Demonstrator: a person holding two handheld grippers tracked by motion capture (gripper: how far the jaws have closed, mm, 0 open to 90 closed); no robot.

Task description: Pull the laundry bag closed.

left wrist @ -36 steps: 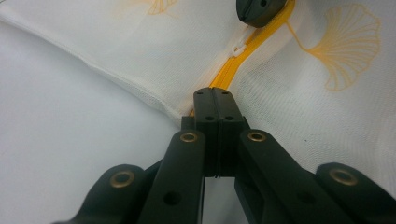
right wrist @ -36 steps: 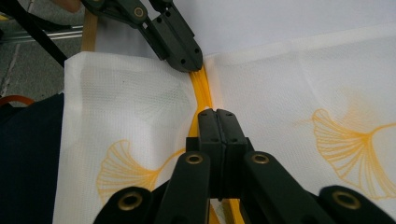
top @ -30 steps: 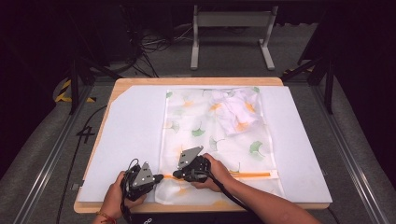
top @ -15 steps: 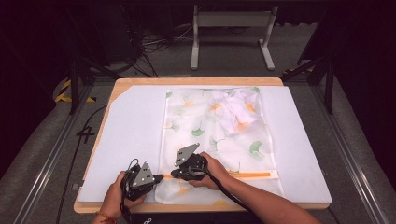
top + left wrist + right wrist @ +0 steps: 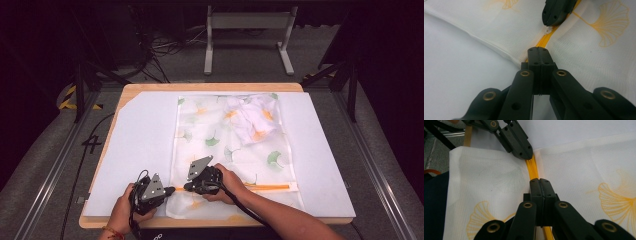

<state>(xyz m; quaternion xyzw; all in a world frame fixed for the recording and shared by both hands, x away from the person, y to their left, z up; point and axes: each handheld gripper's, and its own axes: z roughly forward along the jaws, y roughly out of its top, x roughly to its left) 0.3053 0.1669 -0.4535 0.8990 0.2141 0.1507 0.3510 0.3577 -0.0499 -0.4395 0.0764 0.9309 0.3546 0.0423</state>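
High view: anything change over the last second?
Barely. The right gripper edged slightly left along the orange zipper, closing on the left gripper; its grey plate shifted a little. Unchanged: both jaws stay shut at the zipper's left end, the mesh laundry bag lies flat on the white mat, and the bunched cloth inside its far right corner has not moved.

Each claw is matte black: two flat jaw blocks with small screw holes, carried on curved links pinned with brass-coloured rivets. The left claw [image 5: 170,190] and right claw [image 5: 186,187] each bear a grey three-cornered plate on top. A black cable trails from the right claw. Near the left claw, the wrist wears what may be a beaded bracelet.
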